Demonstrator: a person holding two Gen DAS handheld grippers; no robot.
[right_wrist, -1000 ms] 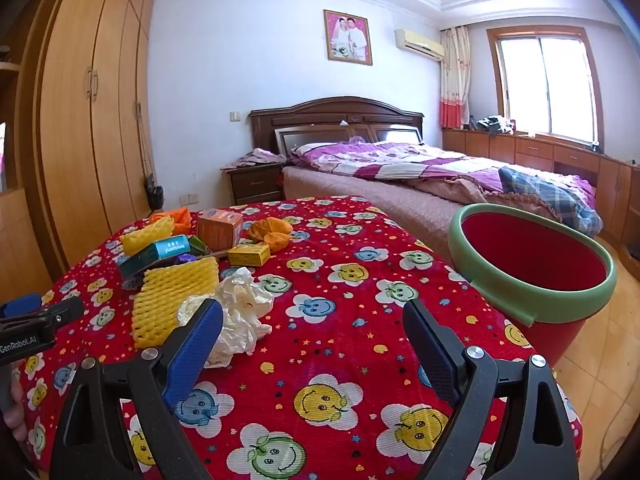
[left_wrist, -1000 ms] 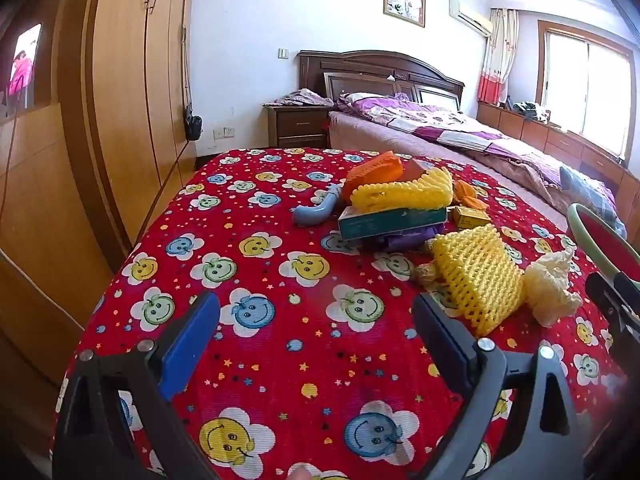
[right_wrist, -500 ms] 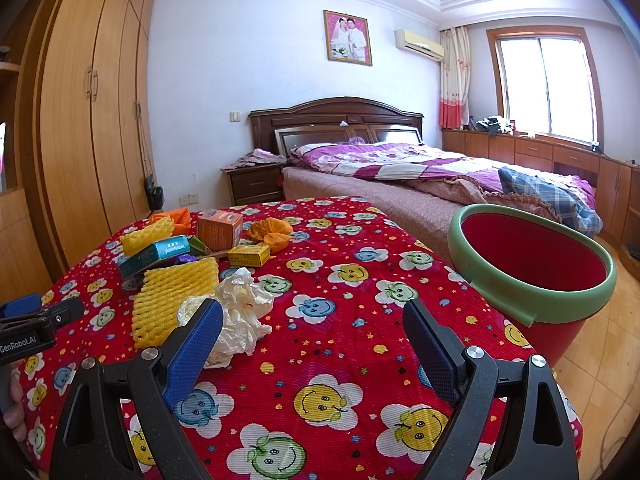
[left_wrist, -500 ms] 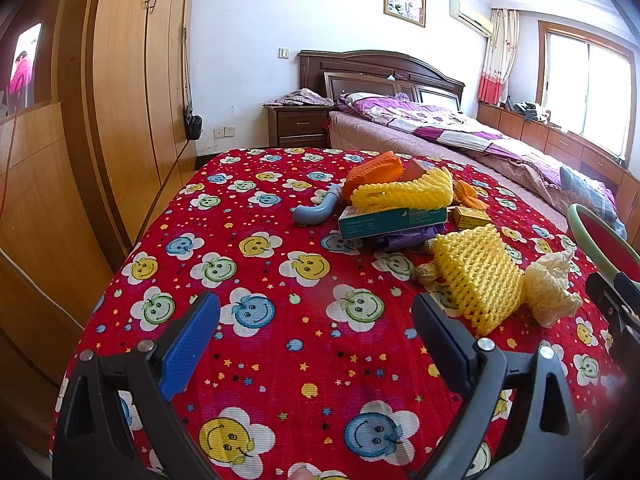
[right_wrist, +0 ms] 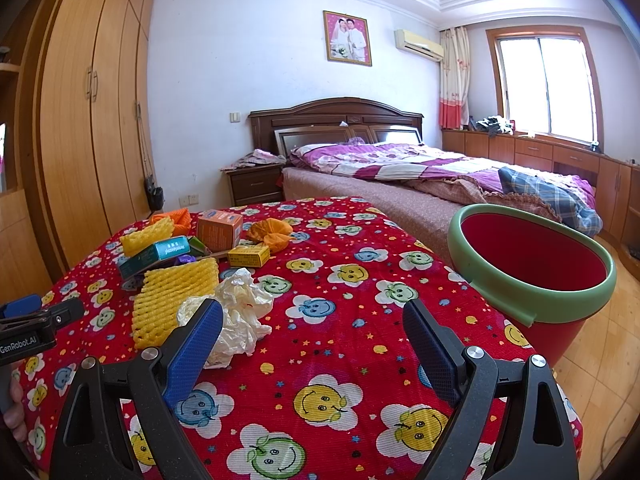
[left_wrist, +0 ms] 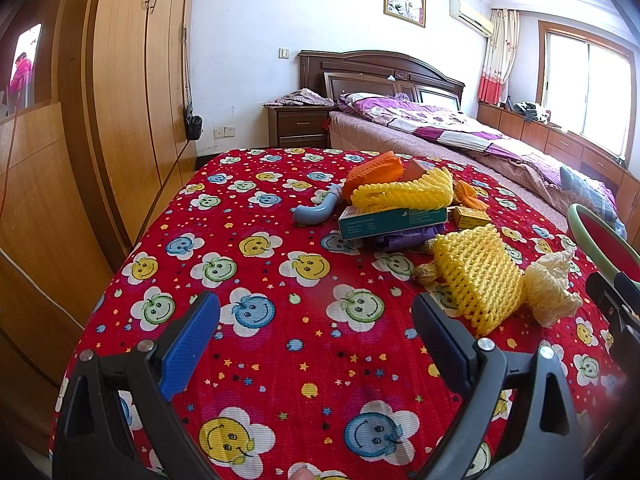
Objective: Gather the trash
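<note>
Step in hand: nothing is picked up yet, so by my read you're at the very start, lining up a first grab.
Left gripper (left_wrist: 316,320): fingers spread wide and holding nothing, hovering over bare red cloth on the near side of the tabletop (left_wrist: 248,240).
Right gripper (right_wrist: 312,328): fingers wide apart as well, nothing between them, with the left blue pad sitting in front of the crumpled plastic bag (right_wrist: 240,300).
Trash, near cluster: yellow foam net (right_wrist: 172,300) lies just left of that bag and touches it; peanut shells (left_wrist: 426,274) peek out at the net's far edge.
Trash, far cluster: teal box (left_wrist: 392,220) under a second yellow net (left_wrist: 404,194), orange net (left_wrist: 374,170) behind, small yellow box (right_wrist: 248,256), orange box (right_wrist: 219,229), orange wrapper (right_wrist: 272,232), grey-blue curved tube (left_wrist: 316,210).
Bin: red bucket with green rim (right_wrist: 472,268) stands off the tabletop's right edge, mouth open and, as far as the view shows, nothing in it.
Next move: I'd say your right gripper swings a little left and down onto the bag, closes gently on the soft crinkle, then carries it right over the rim.
Right view only: the whole bucket interior and the orange box face.
Left view only: the tube and peanut shells; the bucket is just a sliver at the frame edge.
</note>
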